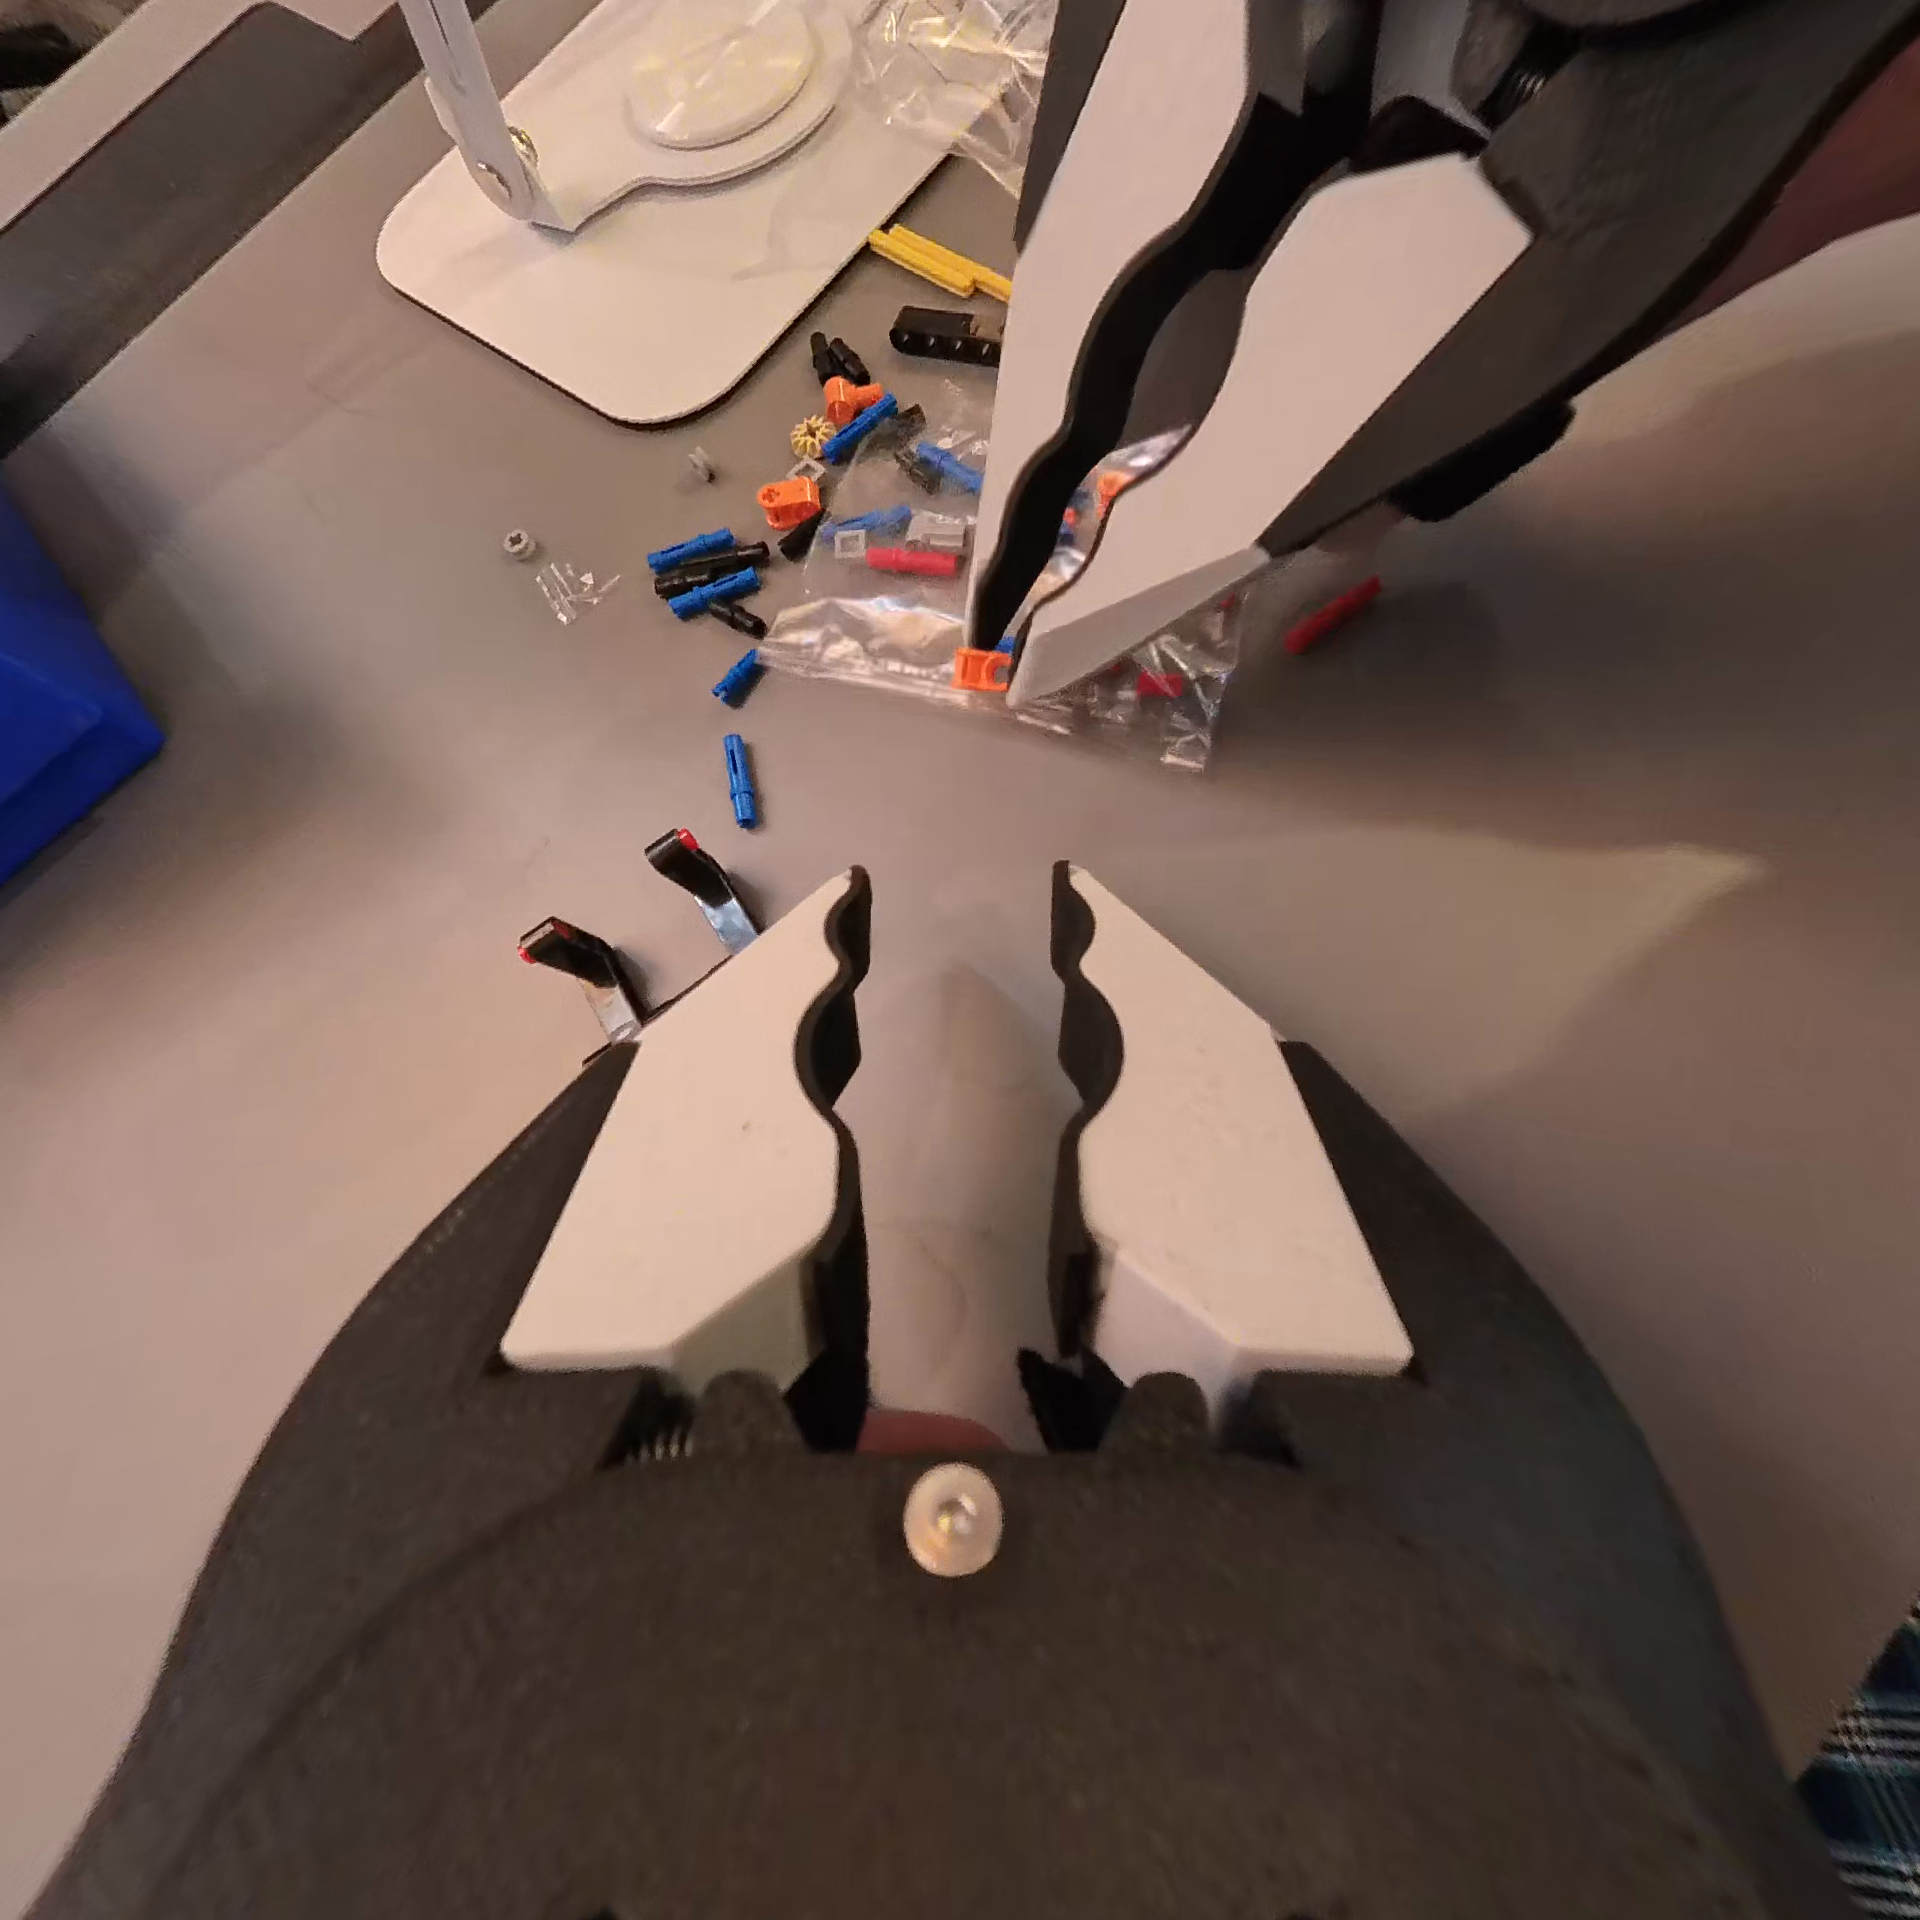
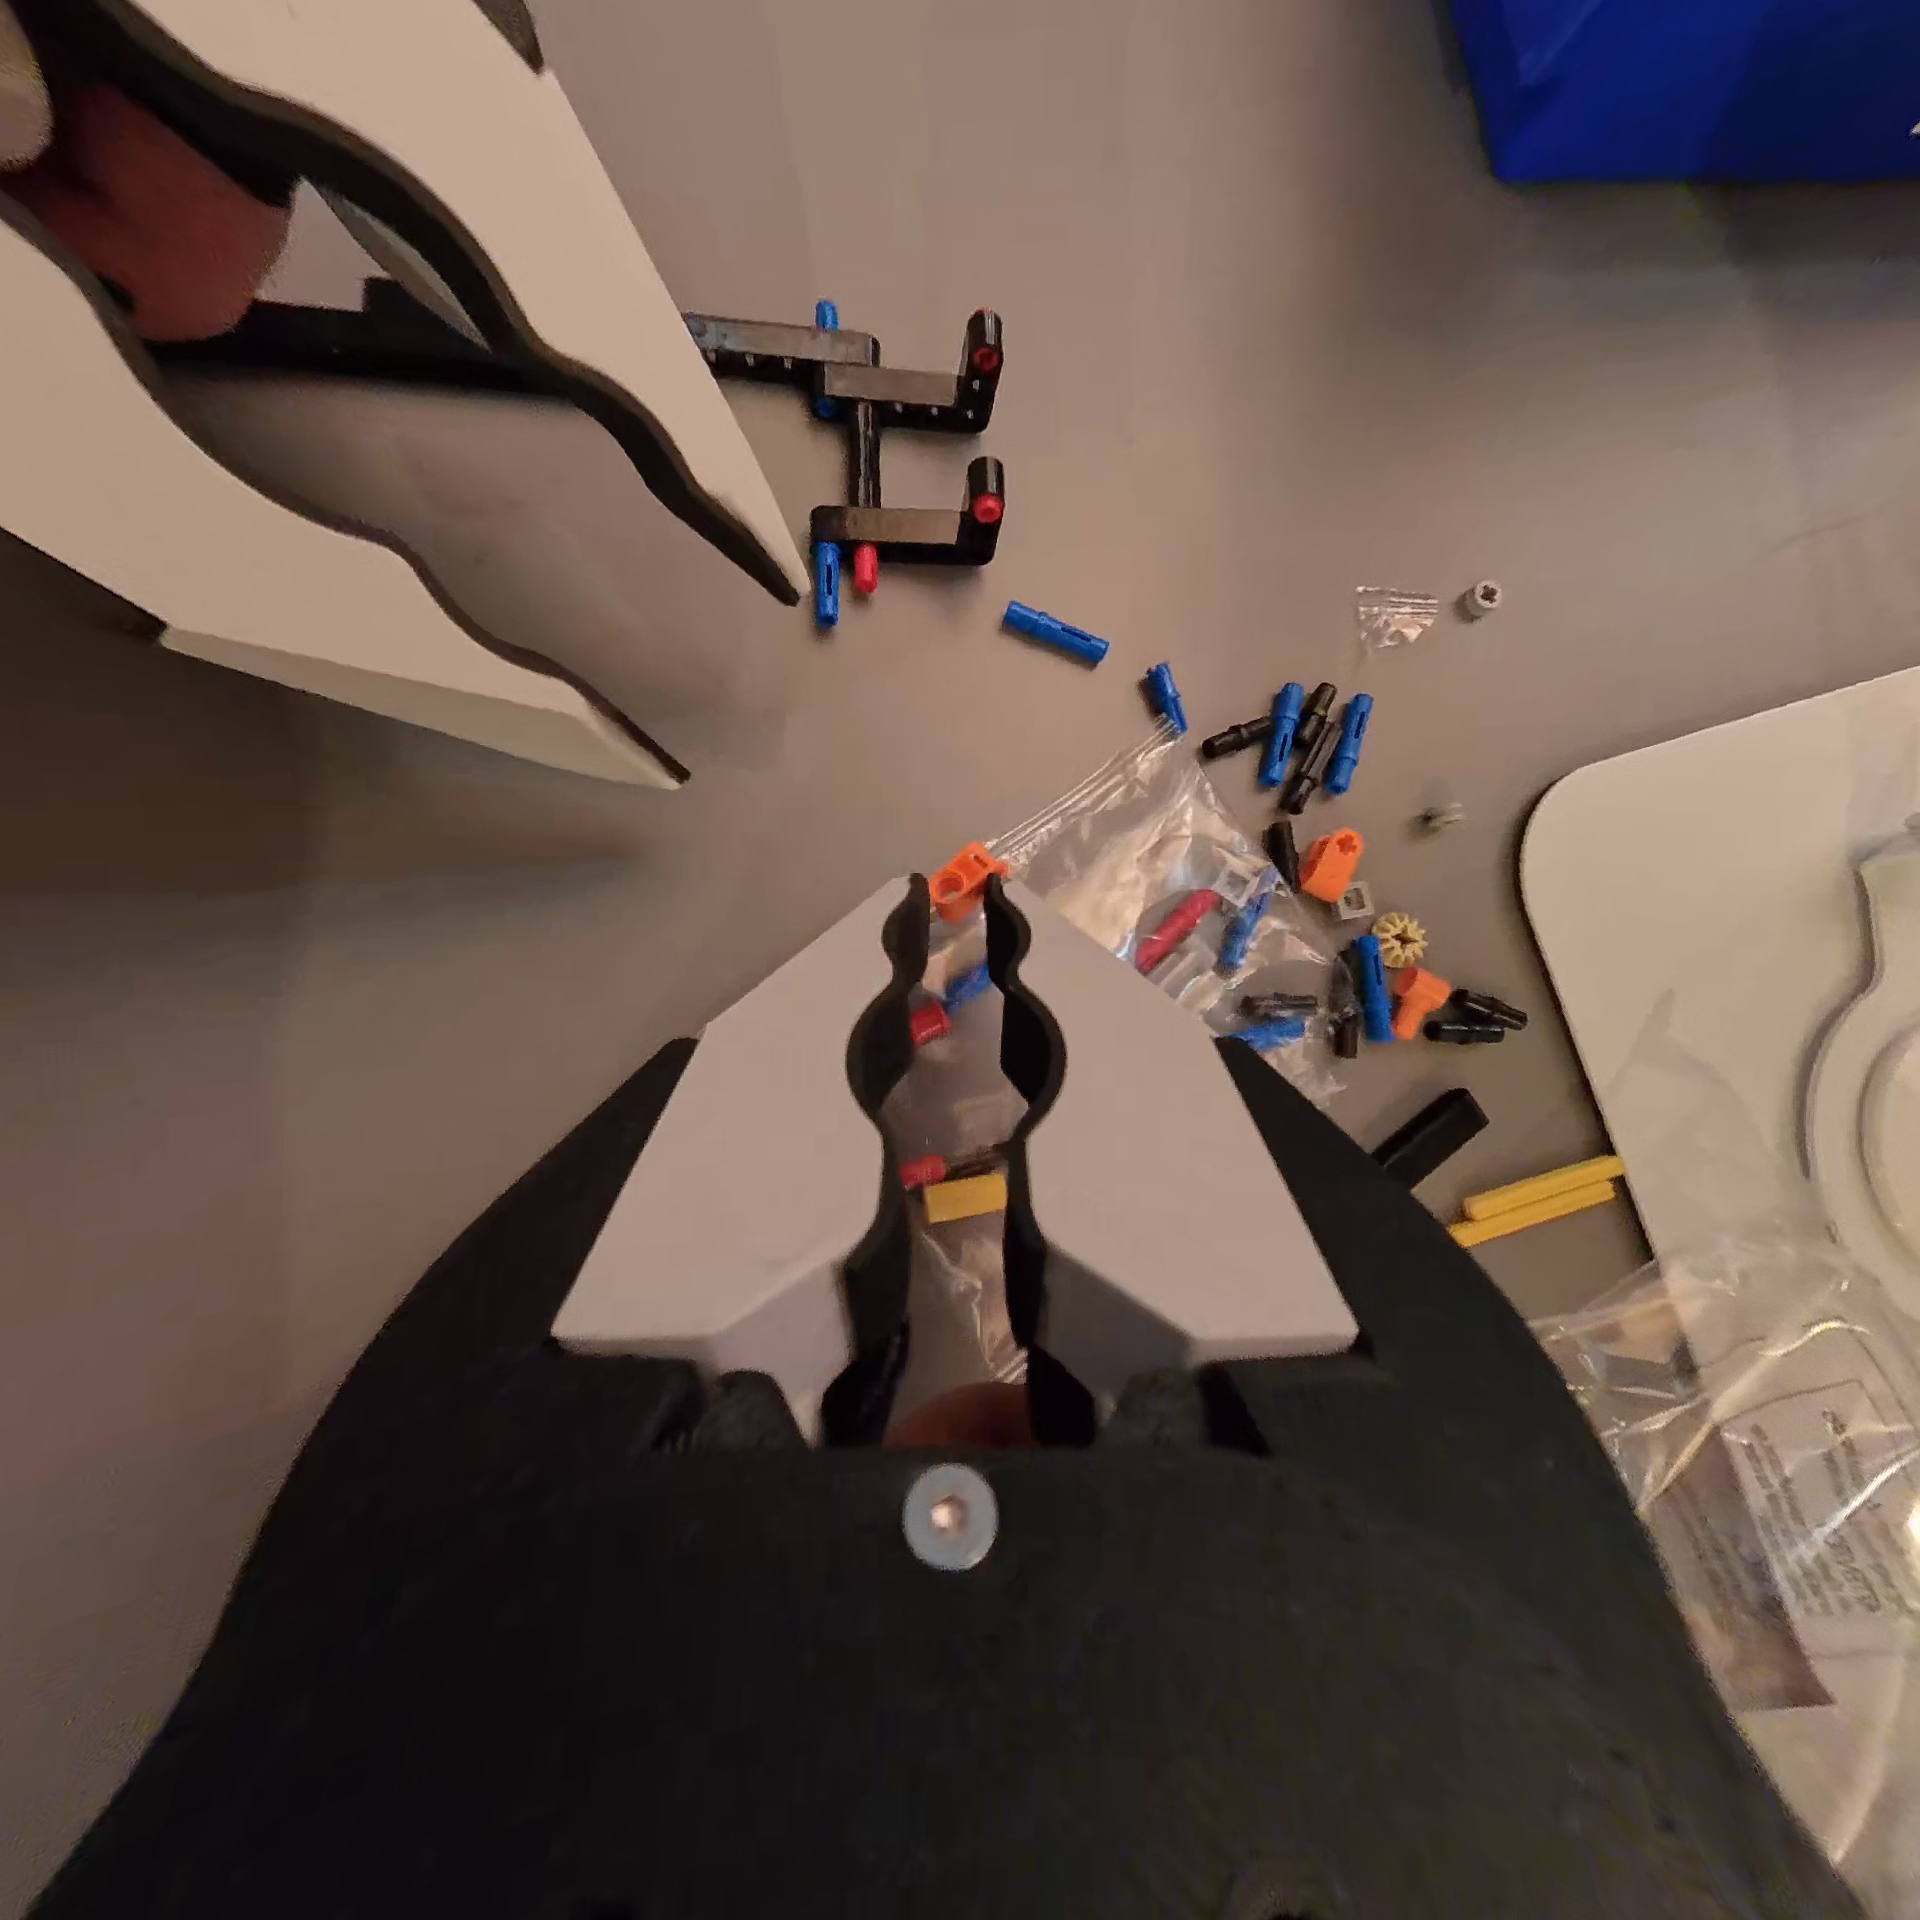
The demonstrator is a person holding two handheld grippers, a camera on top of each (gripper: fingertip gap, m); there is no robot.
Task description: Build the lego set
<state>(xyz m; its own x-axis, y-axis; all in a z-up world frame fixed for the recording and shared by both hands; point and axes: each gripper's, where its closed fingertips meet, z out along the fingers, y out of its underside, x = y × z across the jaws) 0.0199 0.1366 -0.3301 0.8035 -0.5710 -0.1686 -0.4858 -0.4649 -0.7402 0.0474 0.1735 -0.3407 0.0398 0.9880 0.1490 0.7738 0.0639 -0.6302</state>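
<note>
Grey tabletop (image 2: 1195, 208). Black beam assembly with blue and red pins (image 2: 904, 447) lies beyond the left gripper (image 1: 961, 883), fingers apart, empty. Clear plastic bag of small parts (image 2: 1132, 883) lies under the right gripper (image 2: 956, 883), whose fingertips pinch a small orange connector piece (image 2: 958, 878).

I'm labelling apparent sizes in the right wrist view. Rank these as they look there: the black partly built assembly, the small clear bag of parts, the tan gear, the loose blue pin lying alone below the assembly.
1. Small clear bag, largest; nearer the camera, which helps.
2. Black assembly.
3. Loose blue pin.
4. Tan gear, smallest.
</note>
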